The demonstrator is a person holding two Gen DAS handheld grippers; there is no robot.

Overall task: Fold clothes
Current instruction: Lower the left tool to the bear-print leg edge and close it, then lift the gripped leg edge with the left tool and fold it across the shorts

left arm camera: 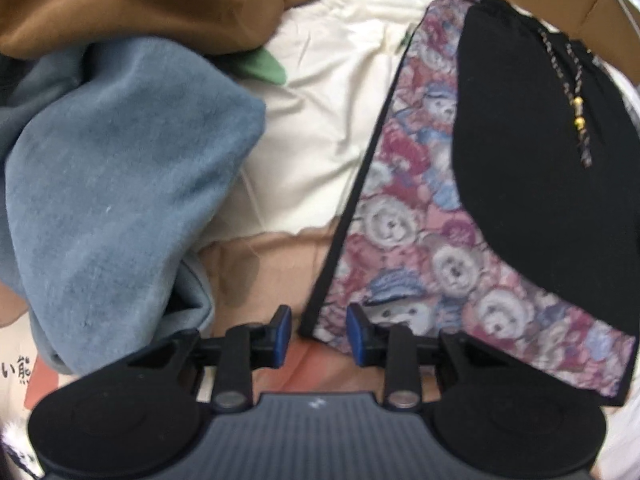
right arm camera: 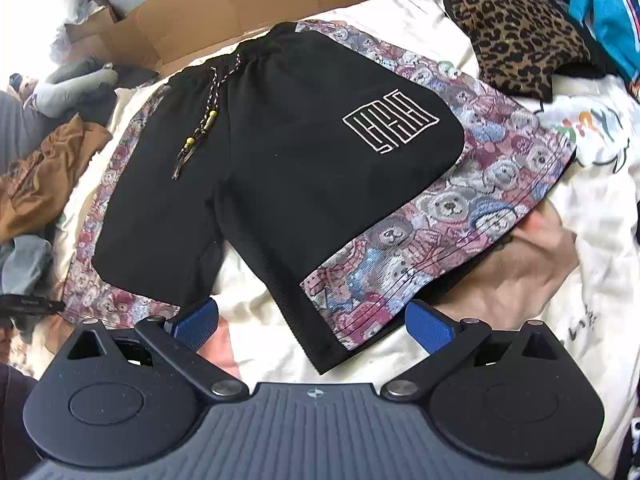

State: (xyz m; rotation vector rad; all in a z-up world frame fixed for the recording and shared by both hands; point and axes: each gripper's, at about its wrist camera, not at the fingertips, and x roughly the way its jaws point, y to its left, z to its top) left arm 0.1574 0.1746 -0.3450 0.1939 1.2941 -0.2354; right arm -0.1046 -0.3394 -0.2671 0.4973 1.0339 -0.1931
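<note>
Shorts (right arm camera: pixel 280 168) lie spread flat on a cream sheet (right arm camera: pixel 256 320), waistband away from us, both legs pointing towards us; we see black front panels, bear-print side panels and hems, a white line logo (right arm camera: pixel 390 120) on 1 leg, and a braided drawstring (right arm camera: pixel 208 120) with yellow beads lying on the other leg. We hold the right gripper (right arm camera: pixel 312 322) low over the near hem of the logo leg; its 2 blue fingers (right arm camera: pixel 430 326) stand wide apart, 1 on each side of that hem, holding nothing. The left gripper (left arm camera: pixel 318 336) hovers at the near corner of the other leg; its fingers (left arm camera: pixel 282 334) are open by a narrower gap, and the black-edged corner of the hem lies just ahead of that gap; we cannot tell whether a finger touches the cloth. In the left wrist view, a blue garment (left arm camera: pixel 120 184) is heaped to the left of the shorts, with brown cloth (left arm camera: pixel 120 0) behind it. In the right wrist view, a leopard-print piece (right arm camera: pixel 520 32) sits beyond the shorts on the right; flattened cardboard (right arm camera: pixel 240 4) lies behind the waistband.
</note>
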